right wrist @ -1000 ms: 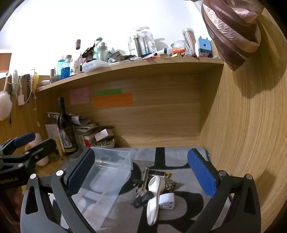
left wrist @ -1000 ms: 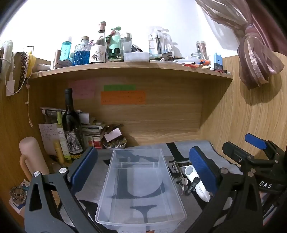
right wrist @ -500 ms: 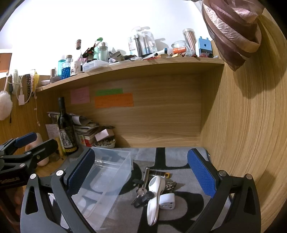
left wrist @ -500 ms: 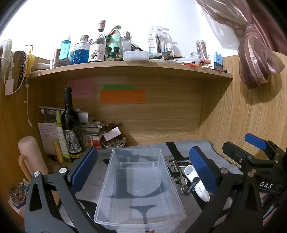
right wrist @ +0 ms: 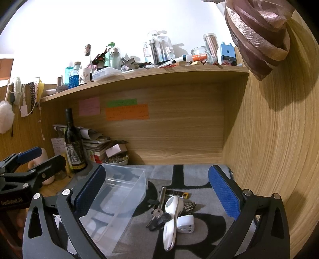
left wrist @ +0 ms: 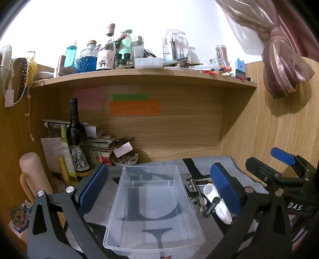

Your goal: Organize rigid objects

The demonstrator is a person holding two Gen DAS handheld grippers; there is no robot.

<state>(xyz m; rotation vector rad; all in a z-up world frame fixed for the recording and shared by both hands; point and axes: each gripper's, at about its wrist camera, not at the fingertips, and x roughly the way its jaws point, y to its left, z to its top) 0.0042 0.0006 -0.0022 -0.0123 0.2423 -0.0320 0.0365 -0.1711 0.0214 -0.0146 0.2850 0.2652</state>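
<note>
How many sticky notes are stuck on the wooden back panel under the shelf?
3: a pink note on the left, a green note to its right, and an orange note directly below the green one. None appear hidden.

Bin (left wrist: 153,207) left on mat (right wrist: 201,175); keys (right wrist: 157,216), remote (right wrist: 171,217) right (charger (right wrist: 186,224) possibly beneath).

A wood-panelled desk alcove (left wrist: 163,127) under a cluttered shelf (left wrist: 143,74) at twelve o'clock — white wall (left wrist: 139,18) above, a tied mauve curtain (left wrist: 279,65) at two o'clock, grey patterned mat (right wrist: 199,177) below.
</note>
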